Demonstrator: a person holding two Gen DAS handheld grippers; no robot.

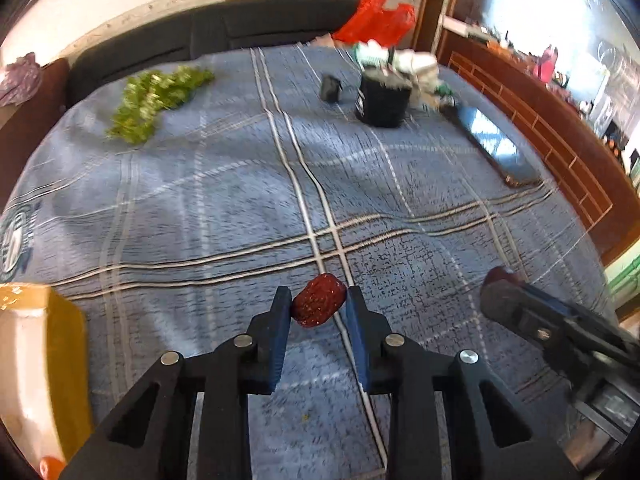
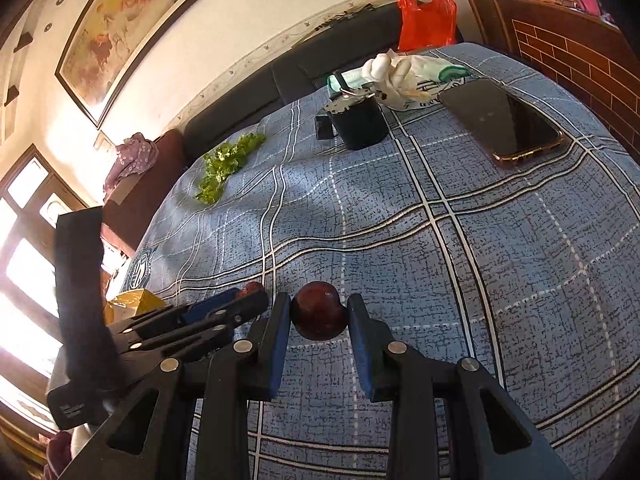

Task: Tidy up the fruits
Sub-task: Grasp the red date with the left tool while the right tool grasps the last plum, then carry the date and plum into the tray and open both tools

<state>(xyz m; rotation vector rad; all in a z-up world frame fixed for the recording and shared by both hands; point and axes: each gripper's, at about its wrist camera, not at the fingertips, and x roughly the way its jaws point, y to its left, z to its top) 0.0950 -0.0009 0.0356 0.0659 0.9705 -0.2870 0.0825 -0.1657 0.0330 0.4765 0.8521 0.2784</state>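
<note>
A dark red, speckled oblong fruit [image 1: 319, 299] sits pinched between the blue pads of my left gripper [image 1: 319, 302], just above the blue checked cloth [image 1: 224, 208]. My right gripper [image 2: 319, 312] is shut on a round, dark red glossy fruit [image 2: 319, 310]. In the left wrist view the right gripper [image 1: 502, 292] comes in from the lower right, with a bit of its dark red fruit [image 1: 505, 274] showing at the tip. In the right wrist view the left gripper [image 2: 250, 298] lies close on the left, its red fruit [image 2: 253, 289] peeking past the fingers.
A yellow box [image 1: 44, 364] stands at the lower left with something orange [image 1: 50, 467] below it. Green leafy herbs [image 1: 156, 100], a black cup [image 1: 382, 100], a small black item [image 1: 331, 89], a phone [image 2: 506, 120], white gloves [image 2: 404, 72] and a red plastic bag [image 2: 426, 18] lie at the far side.
</note>
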